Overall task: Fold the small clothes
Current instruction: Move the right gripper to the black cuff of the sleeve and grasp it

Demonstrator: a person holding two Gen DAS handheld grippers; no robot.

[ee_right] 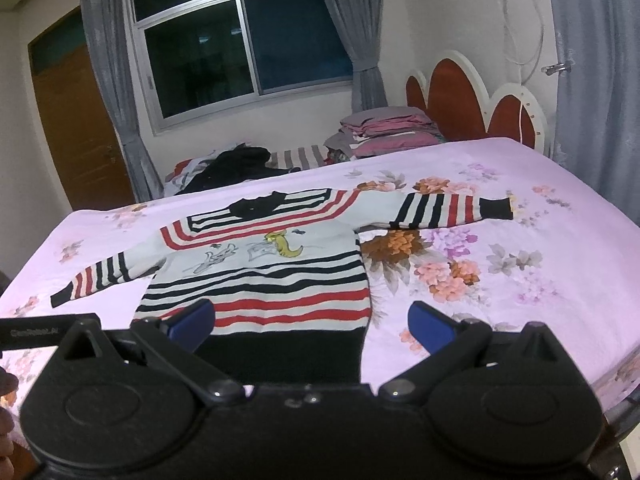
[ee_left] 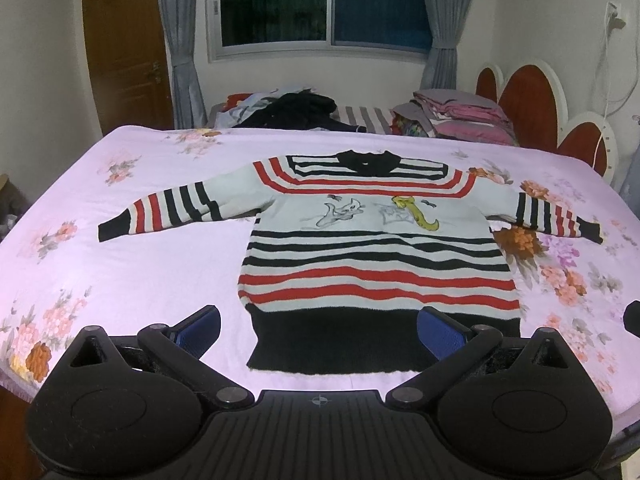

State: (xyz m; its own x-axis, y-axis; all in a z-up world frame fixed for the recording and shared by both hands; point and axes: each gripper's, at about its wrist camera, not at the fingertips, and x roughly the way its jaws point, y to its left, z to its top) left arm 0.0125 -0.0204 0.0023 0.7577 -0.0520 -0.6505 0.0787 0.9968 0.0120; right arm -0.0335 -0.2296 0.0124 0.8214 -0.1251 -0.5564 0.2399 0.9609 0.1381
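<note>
A small knitted sweater with black, red and pale grey stripes and a black hem and collar (ee_left: 368, 240) is seen spread flat, front up, on a bed covered by a pink floral bedsheet (ee_left: 120, 264), with both sleeves stretched out sideways. Cartoon figures, one grey and one yellow, are printed across the chest; no wording can be read there. The only lettering is found on a black strap at the left edge of the right wrist view, where pale print resembling "CamRobot.AI" is made out, though it is blurred. The left gripper (ee_left: 319, 330) is held above the near edge of the bed with its blue-padded fingers (ee_left: 202, 326) spread wide apart, nothing between them, the black hem lying just beyond. The right gripper (ee_right: 310, 326) is likewise held with its blue fingers (ee_right: 430, 330) well separated and empty, over the hem's right corner. Bare sheet is left around the garment on all sides, broadest to its right and left. Beyond the far edge, a dark heap of clothes (ee_left: 296, 110) and folded pink and grey bedding (ee_left: 460, 118) are seen beneath a curtained window (ee_left: 324, 4).
</note>
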